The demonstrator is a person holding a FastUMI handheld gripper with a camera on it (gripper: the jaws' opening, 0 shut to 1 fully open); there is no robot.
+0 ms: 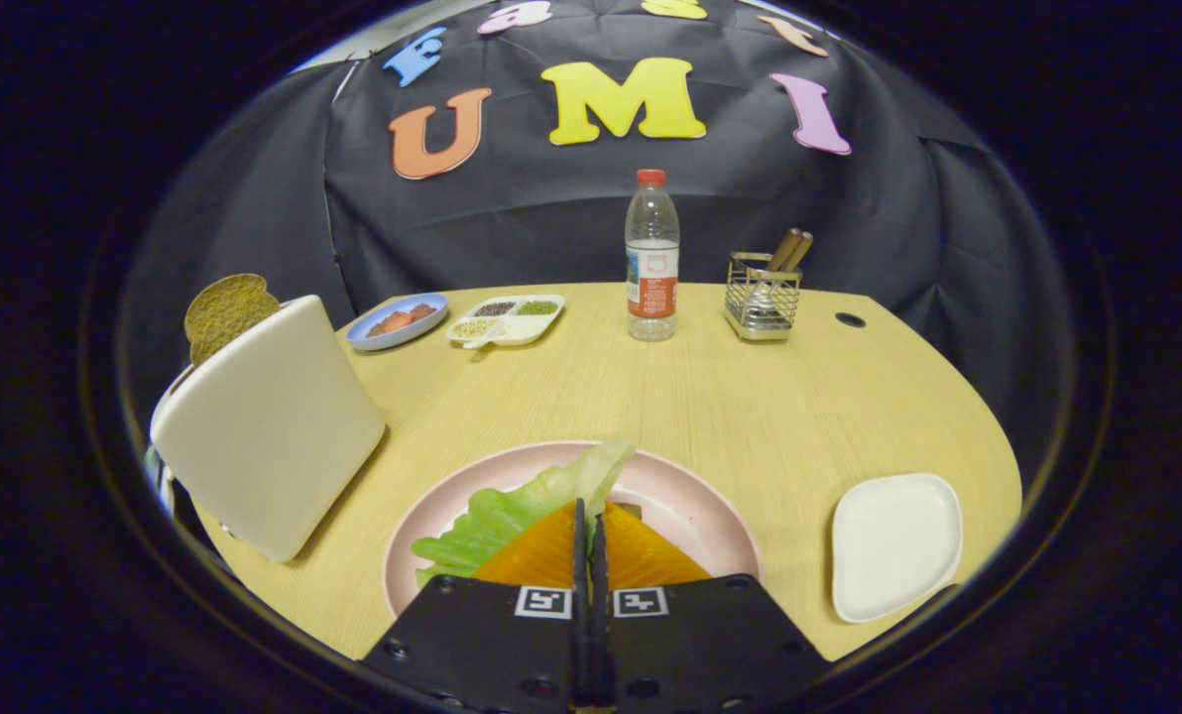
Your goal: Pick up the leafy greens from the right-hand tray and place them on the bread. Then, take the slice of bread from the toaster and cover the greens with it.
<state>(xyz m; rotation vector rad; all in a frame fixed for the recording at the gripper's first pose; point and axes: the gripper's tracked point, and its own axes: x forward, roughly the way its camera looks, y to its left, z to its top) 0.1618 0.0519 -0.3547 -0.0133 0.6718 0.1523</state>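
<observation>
At the bottom centre of the frame the gripper (588,521) has its two fingers pressed together with no visible gap, their tips over the pink plate (710,516). Whether anything thin is pinched between them cannot be told. Just under and beside the tips lie the leafy greens (512,511), a pale green lettuce leaf spreading to the left and up toward the plate's far rim. Orange wedge-shaped surfaces sit on either side of the fingers, close to the camera; what they are is unclear. A small dark corner, possibly the bread, peeks out just right of the tips.

At the lower right of the frame sits a white square tray (895,545) with nothing on it. At the left stands a white toaster (269,426), tilted in the fisheye view, with a brownish slice of bread (224,309) sticking up from its top.

Farther back, left of centre, a blue dish (398,320) holds reddish pieces, and beside it a white divided tray (507,319) carries seeds or grains in separate compartments. A clear water bottle (651,256) with a red cap stands upright at centre, and to its right a wire holder (764,296) holds wooden-handled utensils.

Everything rests on a light wooden table (750,397), backed by a black cloth wall.
</observation>
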